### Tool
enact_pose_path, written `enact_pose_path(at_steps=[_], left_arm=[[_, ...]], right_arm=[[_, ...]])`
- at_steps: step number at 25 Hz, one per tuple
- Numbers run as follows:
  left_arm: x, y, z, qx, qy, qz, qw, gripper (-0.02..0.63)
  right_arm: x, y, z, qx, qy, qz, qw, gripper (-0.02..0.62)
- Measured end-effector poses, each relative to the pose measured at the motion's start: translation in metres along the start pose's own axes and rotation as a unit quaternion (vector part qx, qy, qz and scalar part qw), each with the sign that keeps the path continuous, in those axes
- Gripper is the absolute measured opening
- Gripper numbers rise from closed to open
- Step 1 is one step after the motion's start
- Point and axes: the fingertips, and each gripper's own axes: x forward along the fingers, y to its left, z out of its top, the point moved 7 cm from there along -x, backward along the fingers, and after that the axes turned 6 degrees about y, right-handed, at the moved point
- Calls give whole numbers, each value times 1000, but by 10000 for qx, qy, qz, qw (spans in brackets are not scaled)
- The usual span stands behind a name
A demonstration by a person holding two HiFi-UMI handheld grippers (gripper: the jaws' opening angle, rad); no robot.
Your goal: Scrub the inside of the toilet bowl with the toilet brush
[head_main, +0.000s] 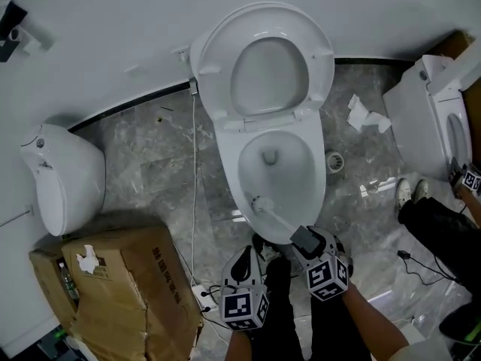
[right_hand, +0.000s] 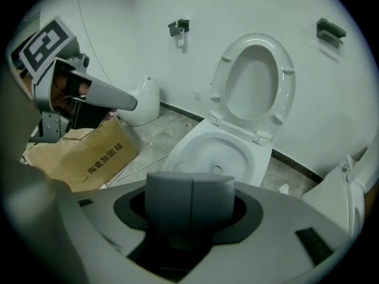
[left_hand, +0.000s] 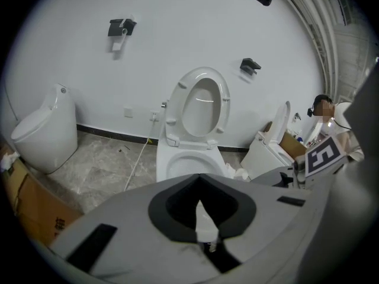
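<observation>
The white toilet [head_main: 319,160] stands in the middle of the head view with lid and seat raised; it also shows in the left gripper view as toilet [left_hand: 189,158] and in the right gripper view as toilet [right_hand: 213,149]. The toilet brush [head_main: 262,205] has its white head low inside the bowl near the front wall. Its grey handle runs back to my right gripper [head_main: 305,240], which is shut on it. In the right gripper view the handle end [right_hand: 190,197] fills the jaws of the right gripper [right_hand: 190,215]. My left gripper [head_main: 244,265] hangs left of it, in front of the bowl, jaws together, holding nothing, shown as left gripper [left_hand: 204,220].
A white floor-standing fixture [head_main: 60,179] and a torn cardboard box [head_main: 128,292] are at the left. A second toilet [head_main: 428,119], crumpled paper [head_main: 367,115] and another person's leg [head_main: 436,228] are at the right. A white cable [head_main: 194,186] runs along the marble floor.
</observation>
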Motion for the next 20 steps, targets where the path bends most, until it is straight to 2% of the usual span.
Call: enact_pose_path(at_steps=[10, 20], left_arm=[[1, -7, -7, 268, 125, -445, 9986, 25], [6, 5, 4, 503, 151, -482, 9975, 26]], right_arm=[[19, 5, 26, 168, -250, -216, 9993, 262], [30, 3, 44, 574, -416, -415, 9966, 261]])
